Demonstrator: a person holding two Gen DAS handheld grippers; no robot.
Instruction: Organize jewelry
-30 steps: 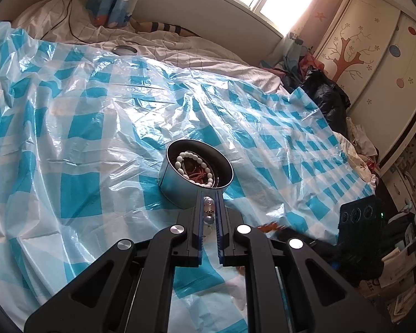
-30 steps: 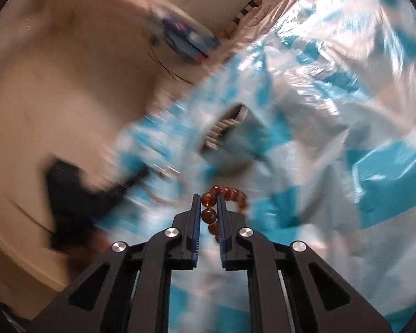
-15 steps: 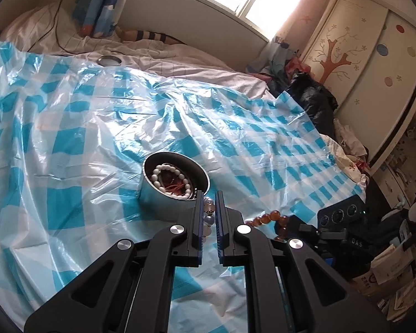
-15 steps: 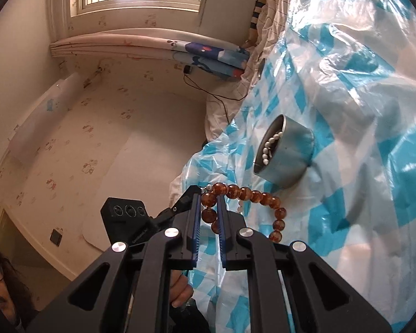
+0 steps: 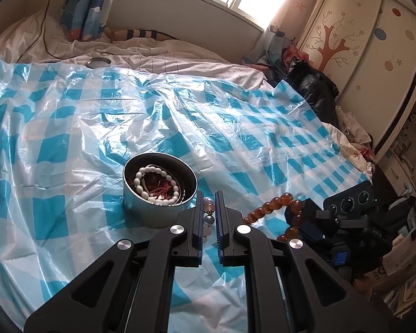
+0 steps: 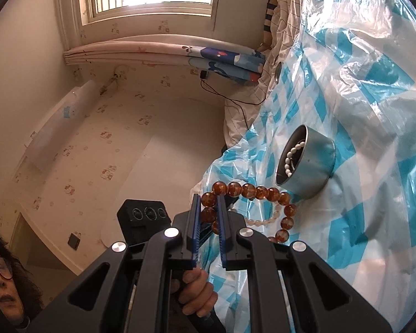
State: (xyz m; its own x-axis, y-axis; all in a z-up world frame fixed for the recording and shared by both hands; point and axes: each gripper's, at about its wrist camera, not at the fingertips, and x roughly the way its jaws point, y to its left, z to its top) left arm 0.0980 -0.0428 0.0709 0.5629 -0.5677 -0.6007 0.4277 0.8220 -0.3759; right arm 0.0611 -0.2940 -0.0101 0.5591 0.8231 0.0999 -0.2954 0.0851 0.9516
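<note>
A round metal tin stands on the blue-checked plastic sheet and holds a white bead bracelet over red cords. My left gripper is shut on a pale grey bead bracelet, just right of the tin's near rim. My right gripper is rolled sideways and shut on an amber bead bracelet, which hangs in a loop beside the tin. The amber bracelet and the right gripper's body also show in the left wrist view. The pale bracelet dangles behind the amber one.
The crinkled plastic sheet covers the bed. A small round lid lies on the bedding at the far edge. A black bag and a wardrobe stand to the right. The person's hand holds the left gripper.
The left gripper has drawn back and risen, so the tin now sits lower left of its tips. The right gripper rolled sideways and brought the amber bracelet in beside the tin.
</note>
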